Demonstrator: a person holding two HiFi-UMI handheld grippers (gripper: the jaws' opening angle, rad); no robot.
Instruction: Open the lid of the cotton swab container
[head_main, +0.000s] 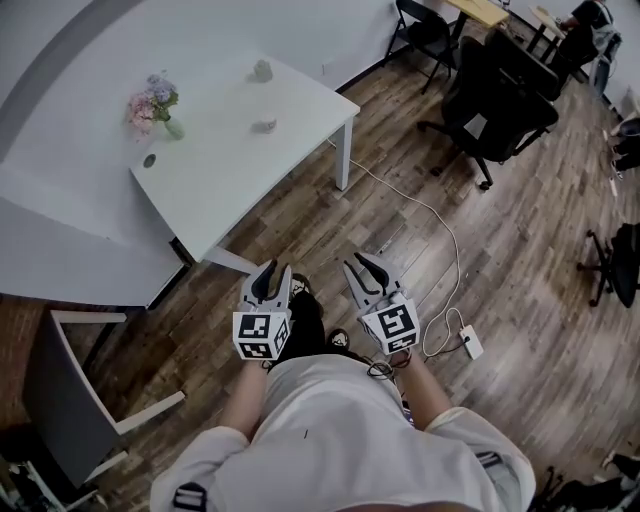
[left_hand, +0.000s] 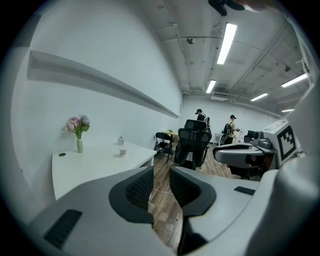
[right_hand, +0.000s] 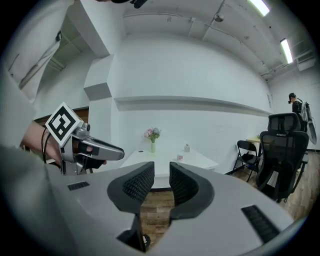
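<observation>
Two small containers stand on the white table: a taller jar near the far edge and a low round one closer to the middle. Which of them holds the cotton swabs I cannot tell at this distance. They also show as a small jar and a low tub, and again as a jar and a tub. My left gripper and right gripper hang side by side over the floor, well short of the table. Both stand slightly open with nothing between the jaws.
A vase of pink flowers stands at the table's left end. A white chair is at the lower left. A cable and power strip lie on the wood floor. Black office chairs and people are further off.
</observation>
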